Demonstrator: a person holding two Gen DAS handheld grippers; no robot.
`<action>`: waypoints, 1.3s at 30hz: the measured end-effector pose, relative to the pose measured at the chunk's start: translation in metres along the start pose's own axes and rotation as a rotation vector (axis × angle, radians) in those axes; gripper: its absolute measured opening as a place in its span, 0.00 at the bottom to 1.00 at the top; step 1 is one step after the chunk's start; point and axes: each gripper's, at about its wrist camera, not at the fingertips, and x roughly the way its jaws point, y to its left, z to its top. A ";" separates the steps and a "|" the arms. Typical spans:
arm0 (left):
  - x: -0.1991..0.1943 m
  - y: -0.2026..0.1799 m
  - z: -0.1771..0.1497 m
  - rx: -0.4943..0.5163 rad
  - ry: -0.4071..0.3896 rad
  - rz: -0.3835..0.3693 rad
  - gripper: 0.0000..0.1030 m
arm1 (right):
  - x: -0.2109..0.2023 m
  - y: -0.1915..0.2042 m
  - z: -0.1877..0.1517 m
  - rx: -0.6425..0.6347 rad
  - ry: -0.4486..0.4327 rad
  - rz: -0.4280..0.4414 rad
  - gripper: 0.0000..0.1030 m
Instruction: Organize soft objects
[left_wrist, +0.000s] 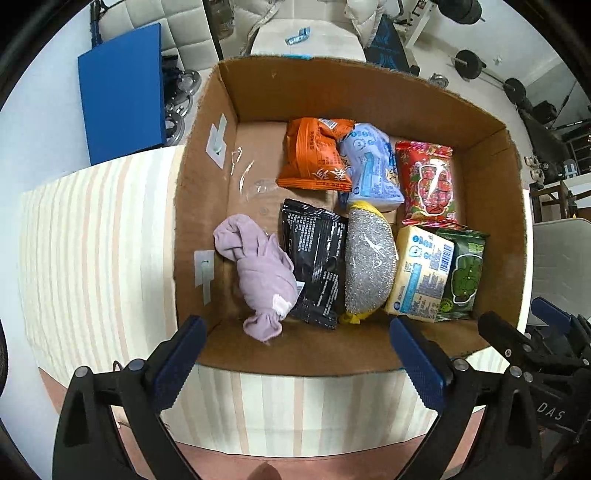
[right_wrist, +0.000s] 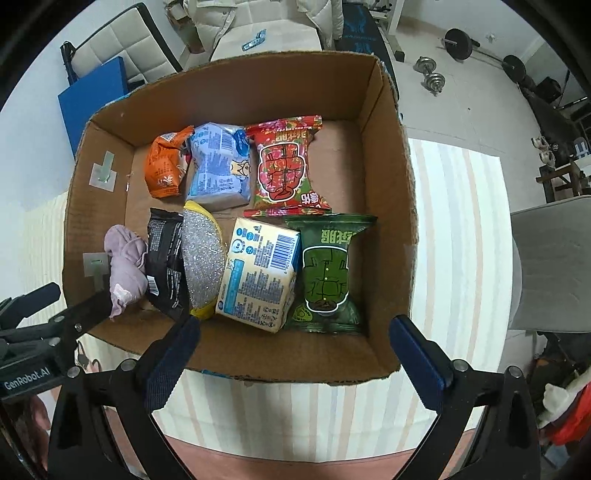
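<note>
A cardboard box (left_wrist: 207, 122) (right_wrist: 391, 184) sits on a striped cloth and holds several soft items. In it lie a lilac cloth bundle (left_wrist: 258, 273) (right_wrist: 125, 266), a black packet (left_wrist: 317, 258) (right_wrist: 166, 258), a silver-and-yellow scrub sponge (left_wrist: 369, 262) (right_wrist: 203, 258), a cream packet (left_wrist: 421, 273) (right_wrist: 258, 273), a green packet (left_wrist: 465, 273) (right_wrist: 325, 269), a red packet (left_wrist: 428, 184) (right_wrist: 284, 166), a pale blue packet (left_wrist: 373, 166) (right_wrist: 218, 166) and an orange packet (left_wrist: 314, 155) (right_wrist: 166, 162). My left gripper (left_wrist: 299, 358) is open and empty over the box's near wall. My right gripper (right_wrist: 295, 358) is open and empty, also at the near wall.
The striped cloth (left_wrist: 92, 240) (right_wrist: 461, 240) covers the table around the box. A blue board (left_wrist: 122, 92) (right_wrist: 92, 96) leans behind on the left. Dumbbells and a barbell (right_wrist: 458, 44) lie on the floor at the back right. A grey chair (right_wrist: 554, 266) stands at the right.
</note>
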 end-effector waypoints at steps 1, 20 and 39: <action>-0.005 0.000 -0.004 -0.001 -0.013 0.004 0.99 | -0.003 -0.001 -0.002 0.001 -0.007 0.002 1.00; -0.154 -0.021 -0.127 0.044 -0.338 -0.005 0.99 | -0.141 -0.014 -0.113 -0.025 -0.295 0.055 1.00; -0.251 -0.026 -0.245 0.062 -0.462 -0.040 0.99 | -0.269 -0.012 -0.250 -0.036 -0.486 0.078 1.00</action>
